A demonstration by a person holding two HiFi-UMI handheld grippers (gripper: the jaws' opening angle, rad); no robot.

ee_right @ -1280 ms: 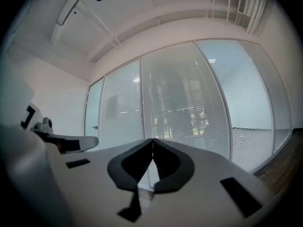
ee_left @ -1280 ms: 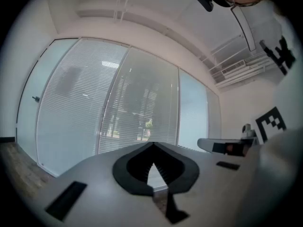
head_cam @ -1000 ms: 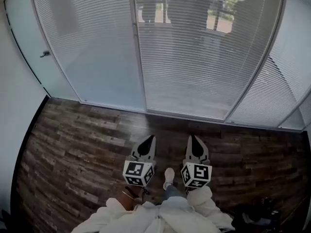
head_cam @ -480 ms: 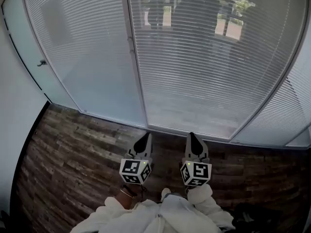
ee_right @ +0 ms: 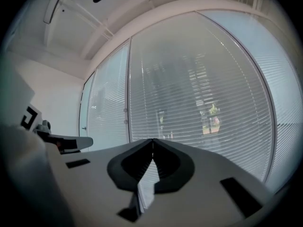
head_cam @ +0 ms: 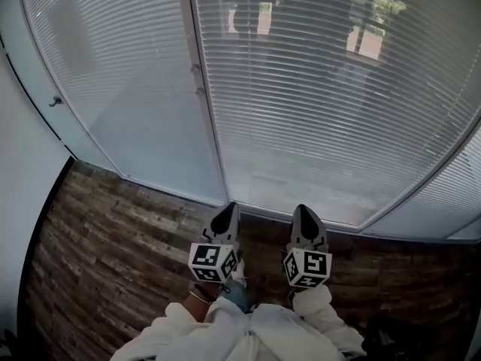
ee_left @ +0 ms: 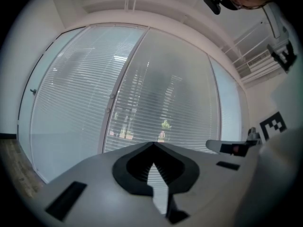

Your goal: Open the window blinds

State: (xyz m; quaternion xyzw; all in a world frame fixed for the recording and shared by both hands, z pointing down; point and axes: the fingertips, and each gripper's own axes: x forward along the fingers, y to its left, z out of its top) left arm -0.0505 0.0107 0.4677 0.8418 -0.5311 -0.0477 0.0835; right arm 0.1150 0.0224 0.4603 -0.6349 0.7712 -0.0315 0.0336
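Straight ahead of you, the window blinds (head_cam: 323, 104) hang lowered above the wooden floor (head_cam: 113, 247); your left gripper (head_cam: 228, 210) and right gripper (head_cam: 301, 211) point at them, jaws pressed together, holding nothing.

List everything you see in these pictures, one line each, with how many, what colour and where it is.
white horizontal-slat window blinds: two wide panels plus a sliver far right, white, lowered, straight ahead
grey metal window post: one, grey, between the wide panels
small knobs: two, grey, on that post
dark wood-plank floor: one, brown, below the window
plain white wall: one, white, far left
white sleeves: two, white, bottom centre
left tool: one, grey with black-and-white marker cube, shut and empty, bottom centre-left
right tool: one, same colours, shut and empty, beside it
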